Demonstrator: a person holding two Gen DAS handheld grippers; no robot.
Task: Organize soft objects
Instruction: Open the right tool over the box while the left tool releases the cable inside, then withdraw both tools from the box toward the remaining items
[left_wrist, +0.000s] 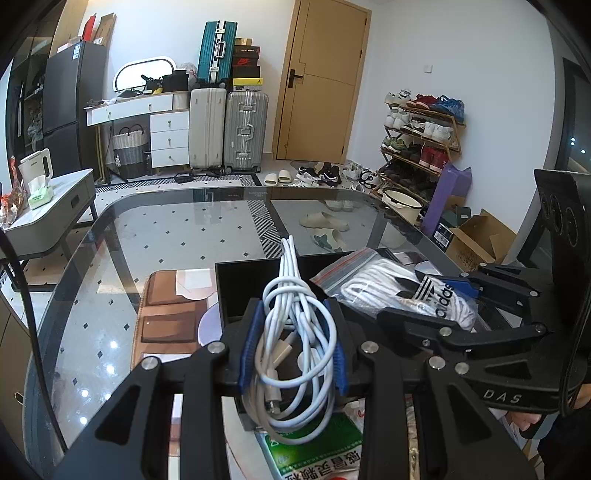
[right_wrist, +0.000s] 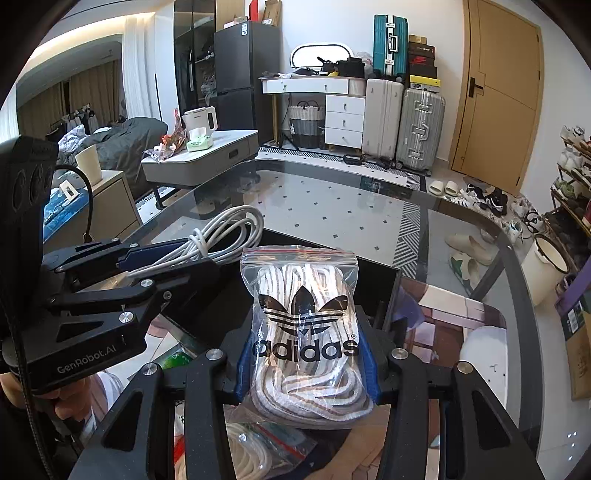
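Note:
My left gripper (left_wrist: 293, 343) is shut on a coiled white cable bundle (left_wrist: 295, 332) and holds it above a black box (left_wrist: 236, 291) on the glass table. The cable also shows in the right wrist view (right_wrist: 221, 240). My right gripper (right_wrist: 306, 358) is shut on a clear zip bag of white laces (right_wrist: 306, 332) with an adidas logo, held over the same black box (right_wrist: 384, 291). In the left wrist view that bag (left_wrist: 399, 291) sits just right of the cable, with the right gripper (left_wrist: 436, 295) clamped on it.
A green packet (left_wrist: 317, 454) lies under the left gripper. Another zip bag of white cord (right_wrist: 255, 446) lies below the right gripper. The glass table (left_wrist: 147, 229) has a rounded far edge. A grey side table (right_wrist: 207, 158) stands to the far left.

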